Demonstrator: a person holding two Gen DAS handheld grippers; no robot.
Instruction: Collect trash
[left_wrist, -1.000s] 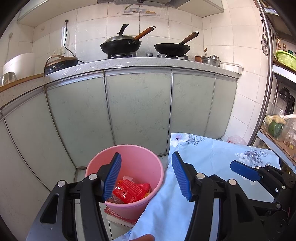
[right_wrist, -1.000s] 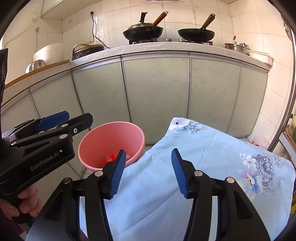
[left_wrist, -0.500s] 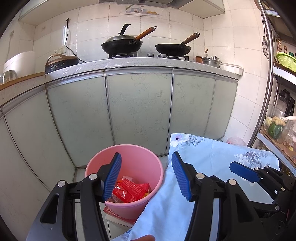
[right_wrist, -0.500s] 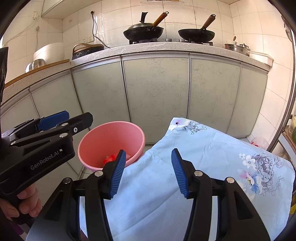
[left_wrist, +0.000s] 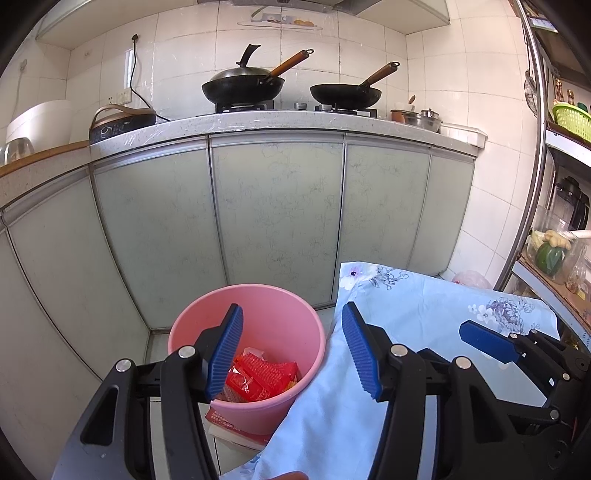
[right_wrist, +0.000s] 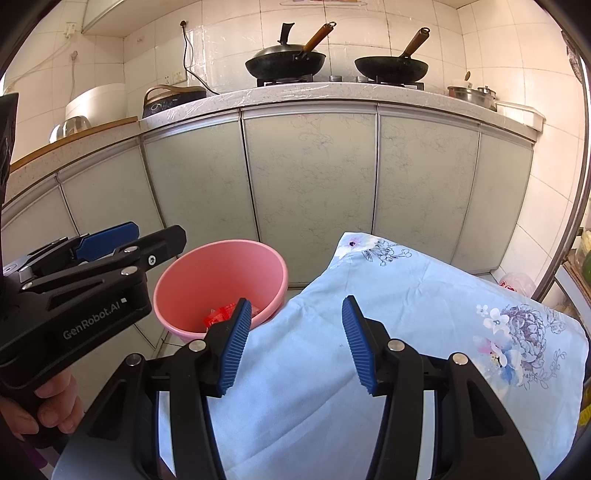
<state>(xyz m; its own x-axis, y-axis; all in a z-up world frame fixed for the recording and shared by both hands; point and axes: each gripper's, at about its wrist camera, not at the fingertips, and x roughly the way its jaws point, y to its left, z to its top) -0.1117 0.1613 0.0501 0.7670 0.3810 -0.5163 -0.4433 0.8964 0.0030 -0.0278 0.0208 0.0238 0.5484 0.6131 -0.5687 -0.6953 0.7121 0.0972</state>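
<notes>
A pink bucket (left_wrist: 280, 306) (right_wrist: 207, 273) stands on the floor beside a table draped in a pale blue flowered cloth (left_wrist: 417, 314) (right_wrist: 406, 302). Red snack wrappers (left_wrist: 258, 380) (right_wrist: 221, 314) lie at the bucket's bottom. My left gripper (left_wrist: 291, 350) hovers open above the bucket's right side with nothing between its blue pads. Over the cloth, my right gripper (right_wrist: 295, 343) is open and empty too. In the right wrist view the left gripper (right_wrist: 107, 254) shows from the side, held by a hand (right_wrist: 51, 406).
Pale green cabinet doors (left_wrist: 277, 214) close off the space behind the bucket, under a counter with two black woks (left_wrist: 243, 86). A rack (left_wrist: 554, 240) with vegetables and a basket stands at the right. A red-covered booklet (left_wrist: 229, 424) lies under the bucket.
</notes>
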